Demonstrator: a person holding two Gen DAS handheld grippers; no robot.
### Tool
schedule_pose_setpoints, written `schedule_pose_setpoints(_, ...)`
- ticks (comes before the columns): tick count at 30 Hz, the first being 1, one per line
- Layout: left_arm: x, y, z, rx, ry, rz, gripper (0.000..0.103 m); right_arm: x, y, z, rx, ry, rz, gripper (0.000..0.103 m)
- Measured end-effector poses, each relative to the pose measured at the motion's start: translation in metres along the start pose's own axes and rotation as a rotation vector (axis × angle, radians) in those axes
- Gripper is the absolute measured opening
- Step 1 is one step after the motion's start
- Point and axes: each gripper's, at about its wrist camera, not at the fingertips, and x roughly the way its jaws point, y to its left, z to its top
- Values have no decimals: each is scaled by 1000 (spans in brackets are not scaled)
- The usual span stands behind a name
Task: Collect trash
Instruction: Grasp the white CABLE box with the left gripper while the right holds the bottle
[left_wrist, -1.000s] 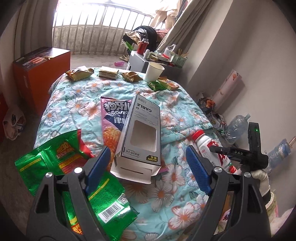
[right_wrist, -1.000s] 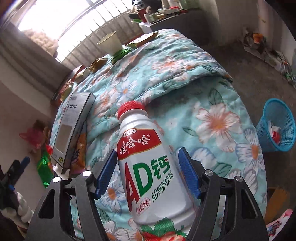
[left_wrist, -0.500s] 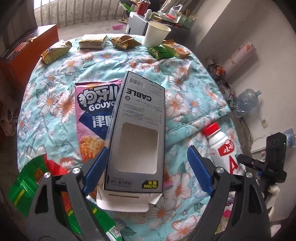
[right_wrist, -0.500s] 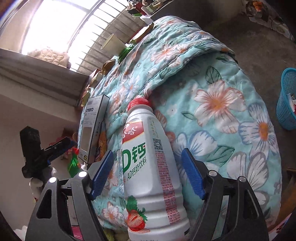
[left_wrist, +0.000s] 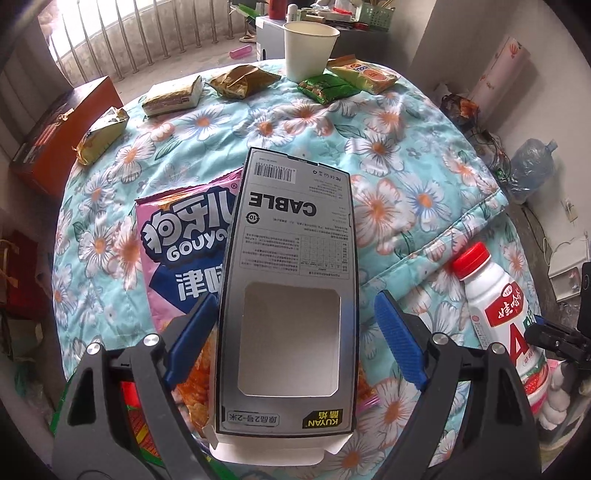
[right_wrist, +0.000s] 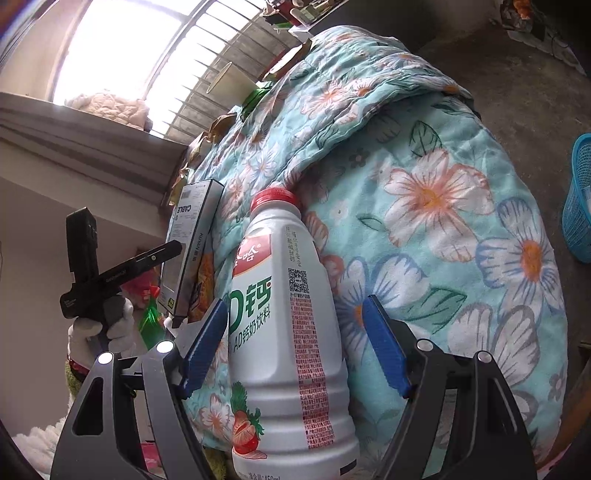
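Since a second ago the left gripper (left_wrist: 291, 339) has closed in over the cable box (left_wrist: 291, 280), its spread jaws now flanking the windowed end without clearly pressing, so I judge a grasp is near. The right gripper (right_wrist: 293, 345) has tilted around the bottle (right_wrist: 291, 332), which lies on the quilt (right_wrist: 424, 155) right of the box, jaws apart and not yet pinching. Further right on the floor, the blue basket (right_wrist: 580, 206) is mostly cut off, its contents unseen; the paper cup (left_wrist: 310, 51) beyond the box looks empty.

Bottle (right_wrist: 291, 332) base below frame edge
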Motion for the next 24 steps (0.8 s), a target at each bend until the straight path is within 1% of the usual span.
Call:
schedule_pose_setpoints(2, -1, -4, -3, 28, 1, 3, 83, 3, 2, 2, -5, 3, 6, 73)
schedule_pose_setpoints(10, 3, -18, -15, 141, 5, 87, 83, 8, 4, 4, -11, 2, -9, 73)
schedule_pose_setpoints(15, 6, -23, -19, 184, -1, 137, 83, 12, 7, 5, -22, -1, -30, 73)
schedule_pose_setpoints(19, 6, -24, -20, 184, -10, 143, 83, 17, 13, 5, -53, 1, -66, 73)
schedule_pose_setpoints(23, 1, -22, -22, 157, -22, 117, 82, 20, 13, 4, -67, 1, -77, 73)
schedule_pose_setpoints(24, -1, -22, -24, 154, -24, 104, 82, 20, 13, 4, -65, -1, -77, 72)
